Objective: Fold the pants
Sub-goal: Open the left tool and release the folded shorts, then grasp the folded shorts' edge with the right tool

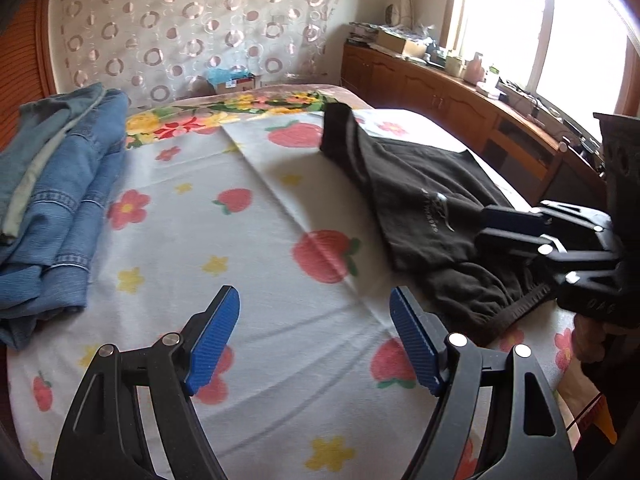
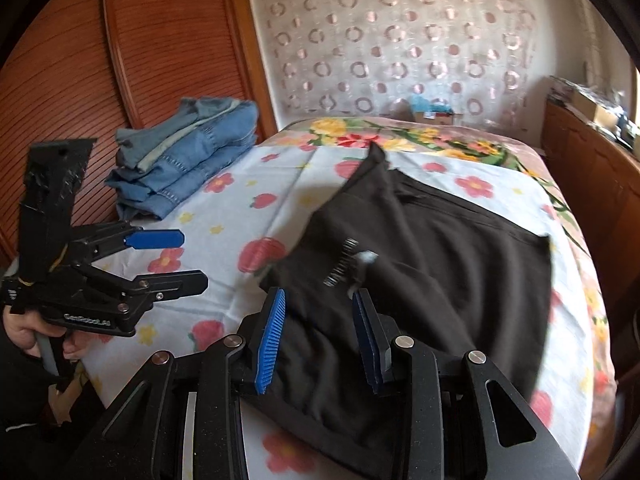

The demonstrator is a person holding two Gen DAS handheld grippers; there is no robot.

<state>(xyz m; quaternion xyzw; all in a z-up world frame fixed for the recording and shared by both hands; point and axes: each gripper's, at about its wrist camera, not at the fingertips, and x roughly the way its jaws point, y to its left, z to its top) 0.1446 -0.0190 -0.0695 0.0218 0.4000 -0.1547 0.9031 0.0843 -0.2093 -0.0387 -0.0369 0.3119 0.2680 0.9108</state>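
Bed point(image 1: 280, 420) under a sheet printed with strawberries and flowers carries everything. Black pants point(image 2: 440, 264) lie half folded toward its right edge, reaching down to the near edge. A stack of folded jeans point(image 1: 68, 200) sits at the far left corner. The right tool point(image 2: 320, 336) has its jaws partly closed with the pants' near fabric between the blue pads; whether the pads press it I cannot tell. The left tool point(image 1: 316, 340) hangs spread and empty over bare sheet near the left of the pants.
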